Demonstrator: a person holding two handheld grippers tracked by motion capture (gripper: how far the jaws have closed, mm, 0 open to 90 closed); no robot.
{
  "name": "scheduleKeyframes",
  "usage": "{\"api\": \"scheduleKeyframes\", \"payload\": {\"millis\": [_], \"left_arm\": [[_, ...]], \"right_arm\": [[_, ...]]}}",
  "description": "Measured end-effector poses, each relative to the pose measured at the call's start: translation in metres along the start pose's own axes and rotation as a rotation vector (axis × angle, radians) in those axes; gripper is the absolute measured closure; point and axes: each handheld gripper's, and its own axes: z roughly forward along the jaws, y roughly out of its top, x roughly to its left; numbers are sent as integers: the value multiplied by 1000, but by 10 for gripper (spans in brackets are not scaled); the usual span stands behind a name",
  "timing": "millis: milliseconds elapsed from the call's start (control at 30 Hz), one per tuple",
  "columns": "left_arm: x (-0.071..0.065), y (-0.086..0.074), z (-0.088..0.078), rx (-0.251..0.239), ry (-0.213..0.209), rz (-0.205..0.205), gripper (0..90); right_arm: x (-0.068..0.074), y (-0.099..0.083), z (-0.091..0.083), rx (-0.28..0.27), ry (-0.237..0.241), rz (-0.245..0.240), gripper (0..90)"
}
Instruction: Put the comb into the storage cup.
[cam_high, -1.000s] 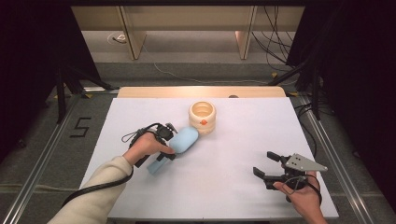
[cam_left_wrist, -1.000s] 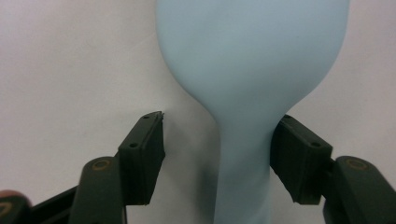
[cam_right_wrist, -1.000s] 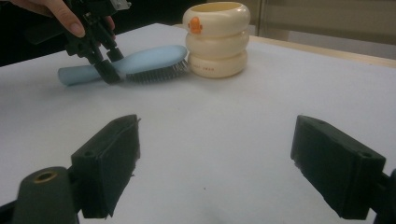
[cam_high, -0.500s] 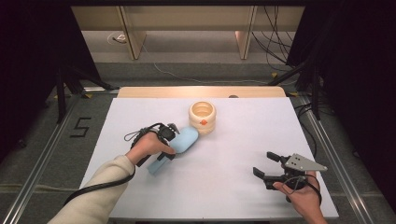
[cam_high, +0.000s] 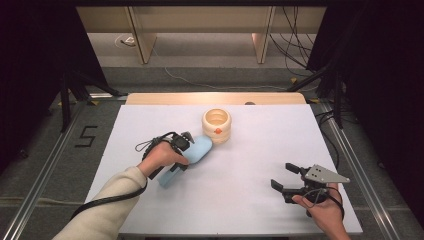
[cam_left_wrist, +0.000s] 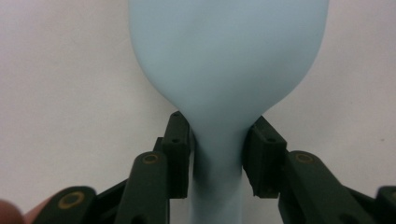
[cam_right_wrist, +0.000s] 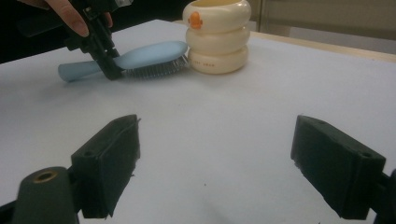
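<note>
Left gripper (cam_left_wrist: 217, 156): pads on both sides of the light blue hairbrush (cam_high: 192, 154) at its neck, where the handle widens into the head. Jaws have just been closing; in the left gripper view the left pad touches the neck, while on the right it's too close to call whether a sliver of gap remains. Grip looks made or nearly so.

Hairbrush lies flat on the white table (cam_high: 250, 200), bristles down (seen in the right gripper view (cam_right_wrist: 156, 70)). Long axis is diagonal: head points toward the far edge and slightly right, handle end toward the near-left corner. Head tip sits just beside the cream ringed cup (cam_high: 217, 125), touching or nearly so. Both are left of centre, nearer the far edge than the near one.

Left hand (cam_high: 162, 156) comes in from the near-left, forearm in a cream sleeve (cam_high: 107, 205) running diagonally, roughly in line with the handle; gripper points along the brush, over the handle.

Right gripper (cam_high: 286, 179): jaws wide apart, nothing between them, near the near-right corner, pointing left across the table toward the brush. Right hand (cam_high: 320, 205) holds it from the near edge, palm up, well apart from brush and cup.
</note>
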Motion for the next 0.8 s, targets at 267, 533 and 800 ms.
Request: {"api": "scheduleKeyframes", "payload": {"millis": [267,533,800], "left_arm": [[-1,-2,-1,-4,2,-11,673],[-2,-5,-1,-23,2,-16,682],[-1,-7,-1,-42,-1,-12,687]], "right_arm": [[0,0,0,1,0,4,165],[0,-1,0,5,1,7,165],[0,-1,0,5,1,7,165]]}}
